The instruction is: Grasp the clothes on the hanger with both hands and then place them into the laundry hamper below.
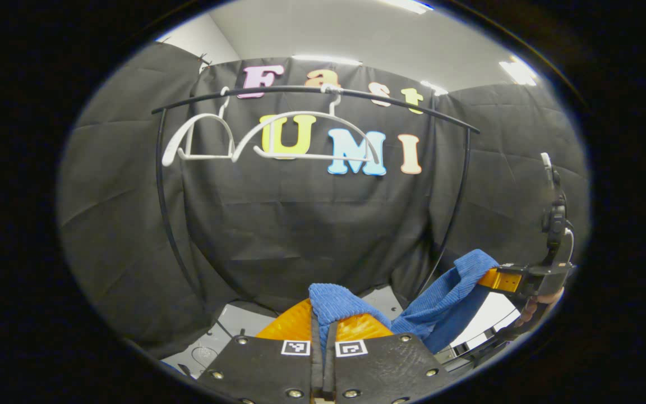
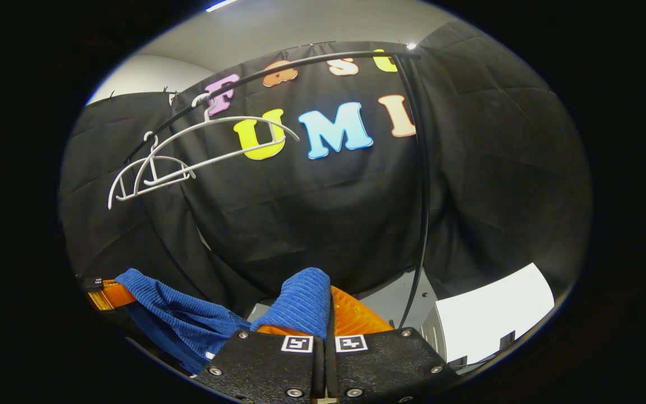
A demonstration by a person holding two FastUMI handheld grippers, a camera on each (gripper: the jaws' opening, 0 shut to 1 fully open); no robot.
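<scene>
1. Two grippers, one garment: the blue ribbed-knit cloth (image 1: 441,306) is off the rack and strung between them, sagging in the middle. Each end is bunched up over a pair of closed jaws.
2. Left gripper (image 1: 323,331): fingers together, clamped on a fold of the cloth that humps up just ahead of its tips. Right gripper (image 2: 326,322): same story, fingers pressed onto its own fold (image 2: 300,303).
3. From the left gripper view, the right gripper (image 1: 505,279) sits off to the right and a bit higher, a hand (image 1: 539,306) under its handle.
4. Both tools are pitched upward, facing the black curved metal rail (image 1: 323,92) high ahead. The two white plastic hangers (image 1: 278,143) up there hang bare.
5. The hamper isn't identifiable. A white flat-sided box (image 2: 491,322) sits low and right of the right gripper; can't tell if that's it.
6. Step in hand, as I read it: carry down and release. To do it well:
   - Keep both clamps tight till the cloth is over the opening.
   - Lower both hands level and close the spacing so the sag goes in first.
   - Tilt the tips down, then open both together so no end drapes over the rim.
</scene>
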